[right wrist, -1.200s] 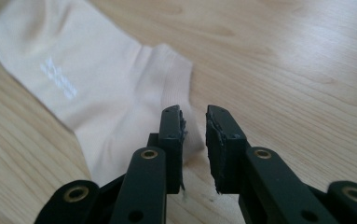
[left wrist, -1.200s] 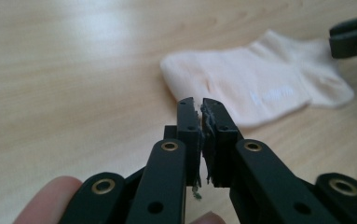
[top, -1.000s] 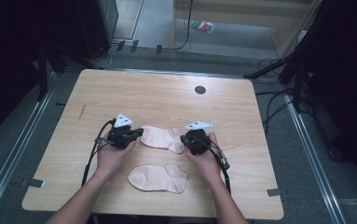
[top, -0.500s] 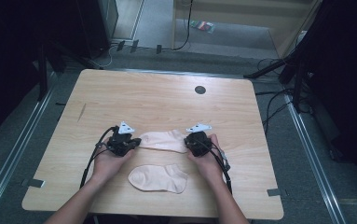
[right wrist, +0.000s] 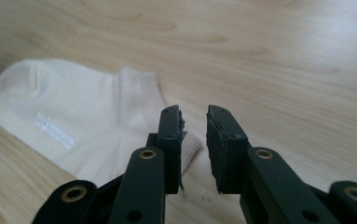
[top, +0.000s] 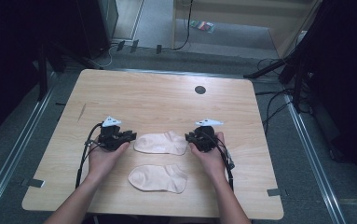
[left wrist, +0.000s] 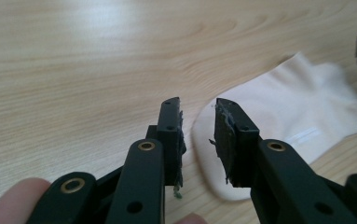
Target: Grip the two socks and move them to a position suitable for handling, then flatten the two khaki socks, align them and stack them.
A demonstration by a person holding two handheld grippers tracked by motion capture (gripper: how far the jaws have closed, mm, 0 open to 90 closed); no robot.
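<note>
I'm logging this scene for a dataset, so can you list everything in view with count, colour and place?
far sock: one, pale cream, lying flat between the two grippers
near sock: one, pale cream, nearer the person's edge
table: one, light wood, centre
round hole cover: one, black, far side of the table
floor rails: two, metal, either side of the table
left hand-held gripper: one, black, at the far sock's toe end, jaws just opened, nothing between them
right hand-held gripper: one, black, at the cuff end, jaws just opened, empty
</note>
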